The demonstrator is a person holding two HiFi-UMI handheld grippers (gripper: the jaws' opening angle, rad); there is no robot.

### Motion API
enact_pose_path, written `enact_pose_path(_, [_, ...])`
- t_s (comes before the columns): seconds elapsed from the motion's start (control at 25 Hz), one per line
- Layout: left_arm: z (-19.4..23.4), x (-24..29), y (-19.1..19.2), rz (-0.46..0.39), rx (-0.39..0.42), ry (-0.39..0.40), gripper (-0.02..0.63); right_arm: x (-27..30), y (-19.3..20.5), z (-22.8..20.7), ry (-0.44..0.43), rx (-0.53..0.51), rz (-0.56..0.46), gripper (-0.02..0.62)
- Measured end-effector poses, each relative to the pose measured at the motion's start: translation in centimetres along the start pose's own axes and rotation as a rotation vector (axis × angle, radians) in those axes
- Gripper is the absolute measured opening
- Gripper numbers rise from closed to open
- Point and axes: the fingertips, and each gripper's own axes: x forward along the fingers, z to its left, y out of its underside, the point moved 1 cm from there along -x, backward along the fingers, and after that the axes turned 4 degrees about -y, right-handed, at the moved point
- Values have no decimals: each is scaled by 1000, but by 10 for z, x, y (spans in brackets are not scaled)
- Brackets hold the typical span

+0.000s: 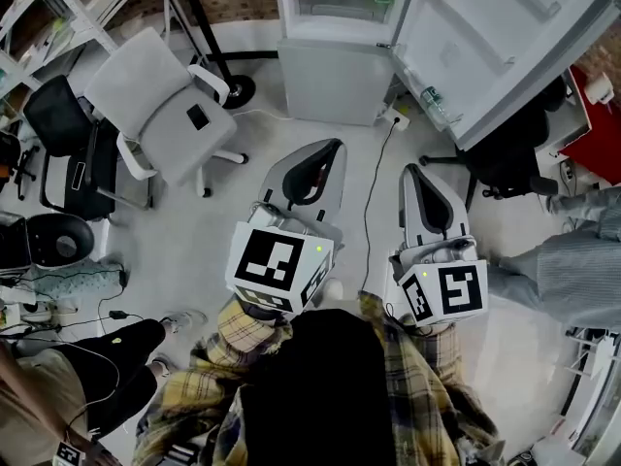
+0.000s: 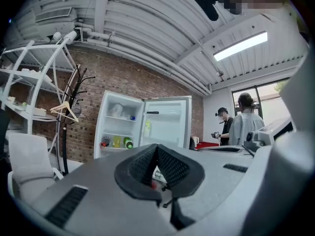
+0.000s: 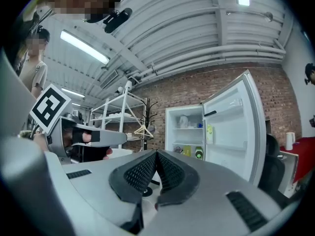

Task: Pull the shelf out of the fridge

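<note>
The white fridge (image 1: 335, 76) stands open at the far side of the floor, its door (image 1: 505, 37) swung out to the right. In the left gripper view, shelves (image 2: 117, 133) inside it carry bottles and jars. Both grippers hang in the air well short of the fridge and touch nothing. My left gripper (image 1: 333, 147) points at the fridge, its black pads (image 2: 147, 163) pressed together and empty. To its right, my right gripper (image 1: 412, 170) is likewise shut, with nothing between its pads (image 3: 142, 173). The fridge (image 3: 186, 132) and its door (image 3: 231, 127) lie straight ahead in the right gripper view.
A white office chair (image 1: 160, 105) stands left of the fridge, with a black chair (image 1: 58, 124) further left. Another black chair (image 1: 514, 163) sits behind the door. A cable (image 1: 374, 192) runs over the floor to a socket strip. People (image 2: 243, 122) stand at the right. A coat rack (image 2: 69, 107) stands by the brick wall.
</note>
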Motion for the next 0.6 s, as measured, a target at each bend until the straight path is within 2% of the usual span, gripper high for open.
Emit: enact_pose_path(0.6, [-24,7,16,-1,-7,-67,2,-13,10,-25,-59,-1,1,17])
